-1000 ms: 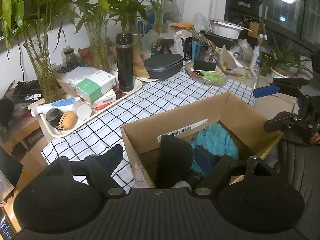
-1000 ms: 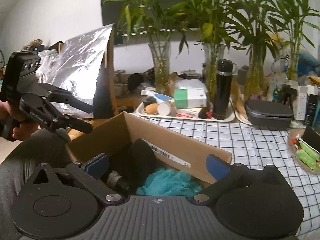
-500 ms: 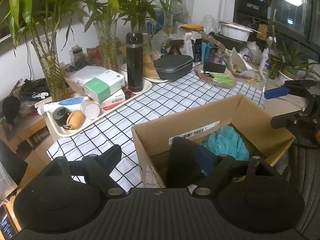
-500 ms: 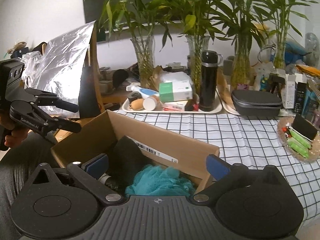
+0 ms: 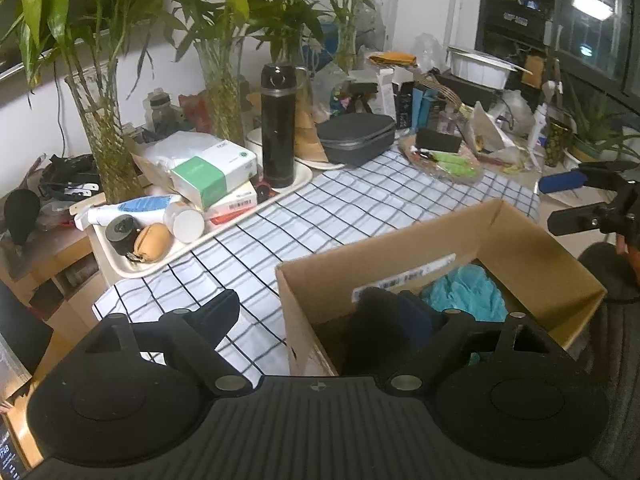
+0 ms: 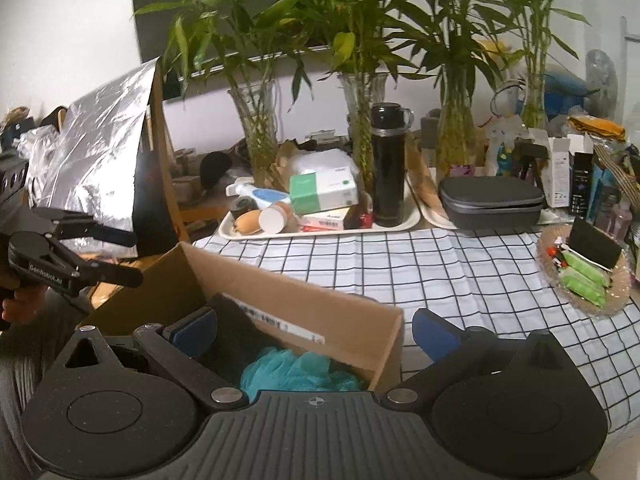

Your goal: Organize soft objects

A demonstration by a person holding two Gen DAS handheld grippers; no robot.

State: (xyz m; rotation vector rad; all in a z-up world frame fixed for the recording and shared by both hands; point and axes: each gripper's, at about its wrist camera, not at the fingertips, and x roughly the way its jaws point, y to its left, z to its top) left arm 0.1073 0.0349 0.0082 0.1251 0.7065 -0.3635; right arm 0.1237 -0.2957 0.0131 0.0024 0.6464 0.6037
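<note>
Left claw (image 5: 320, 312), right claw (image 6: 316, 330): both agape.

Both wrist cams angled down, close, sharing box (image 5: 400, 248) & table (image 6: 460, 268).

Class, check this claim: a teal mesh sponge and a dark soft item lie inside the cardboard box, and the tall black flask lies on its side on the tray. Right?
Not quite. The flask stands upright on the tray, as the right wrist view shows. The sponge and dark item do lie inside the box.

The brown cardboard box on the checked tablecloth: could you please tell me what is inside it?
Inside the brown cardboard box lie a fluffy teal mesh puff and a dark, soft black item beside it. The box floor and anything beneath them are covered, so I cannot tell what else is there.
</note>
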